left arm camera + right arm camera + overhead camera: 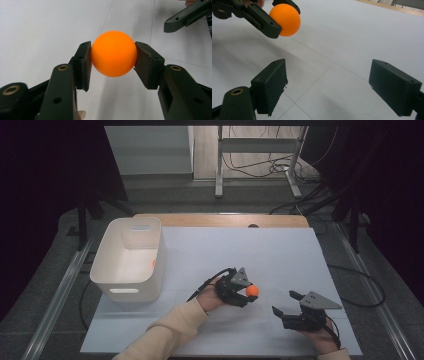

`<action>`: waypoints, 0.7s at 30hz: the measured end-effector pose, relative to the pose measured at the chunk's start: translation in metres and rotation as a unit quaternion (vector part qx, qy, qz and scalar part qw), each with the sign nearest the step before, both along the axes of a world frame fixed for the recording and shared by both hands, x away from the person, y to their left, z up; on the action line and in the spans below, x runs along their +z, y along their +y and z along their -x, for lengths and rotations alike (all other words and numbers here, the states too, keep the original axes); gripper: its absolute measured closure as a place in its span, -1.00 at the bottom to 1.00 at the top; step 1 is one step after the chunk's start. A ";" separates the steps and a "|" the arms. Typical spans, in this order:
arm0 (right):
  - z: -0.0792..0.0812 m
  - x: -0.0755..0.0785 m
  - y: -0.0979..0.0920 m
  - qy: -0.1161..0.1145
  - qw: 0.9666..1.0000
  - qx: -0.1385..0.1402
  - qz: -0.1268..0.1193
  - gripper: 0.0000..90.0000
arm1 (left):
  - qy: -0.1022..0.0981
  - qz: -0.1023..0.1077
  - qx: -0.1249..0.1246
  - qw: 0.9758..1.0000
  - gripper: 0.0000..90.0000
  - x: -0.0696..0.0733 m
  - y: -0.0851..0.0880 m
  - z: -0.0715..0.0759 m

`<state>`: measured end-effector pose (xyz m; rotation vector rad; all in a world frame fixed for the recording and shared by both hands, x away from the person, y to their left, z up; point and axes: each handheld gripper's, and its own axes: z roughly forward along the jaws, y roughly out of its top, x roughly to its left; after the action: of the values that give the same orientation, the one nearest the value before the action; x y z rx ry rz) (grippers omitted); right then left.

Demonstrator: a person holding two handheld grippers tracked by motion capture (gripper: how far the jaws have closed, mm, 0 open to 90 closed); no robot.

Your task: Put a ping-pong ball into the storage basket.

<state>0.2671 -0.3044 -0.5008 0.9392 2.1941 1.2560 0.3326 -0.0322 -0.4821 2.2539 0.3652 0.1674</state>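
Pinching orange ball (pixel 114 53) between left gripper (pixel 248 292) pads (pixel 83 65), one at 9 o'clock, other at 3 o'clock of ball, above white table (pixel 280 255). Right gripper (pixel 328 87) spread wide, nothing between, at 4 o'clock from ball.

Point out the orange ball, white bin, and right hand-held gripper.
orange ball (pixel 113 53), left gripper view, its front face.
white bin (pixel 131 292), high view, near wall.
right hand-held gripper (pixel 286 303), high view, between the fingertips.

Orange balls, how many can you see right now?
2. One small orange ball is clamped in the left gripper above the white table; another peeks inside the white plastic bin. More may hide there.
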 end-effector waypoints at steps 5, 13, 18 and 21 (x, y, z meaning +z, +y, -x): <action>0.000 0.000 0.000 0.000 1.000 0.000 0.000 -0.65 | 0.000 0.004 0.005 1.000 0.12 0.003 0.005 -0.001; 0.000 0.000 0.000 0.001 1.000 0.002 0.001 -0.65 | 0.003 0.019 0.010 1.000 0.12 0.008 0.011 0.000; 0.000 0.000 0.000 0.000 1.000 0.002 0.001 -0.65 | 0.002 0.022 0.013 1.000 0.12 0.010 0.014 -0.001; 0.000 0.000 0.000 0.001 1.000 0.002 0.001 -0.65 | 0.001 0.027 0.018 0.999 0.12 0.013 0.018 -0.001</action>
<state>0.2669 -0.3046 -0.5010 0.9358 2.1998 1.2551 0.3340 -0.0140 -0.4690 2.1949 0.4066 0.1711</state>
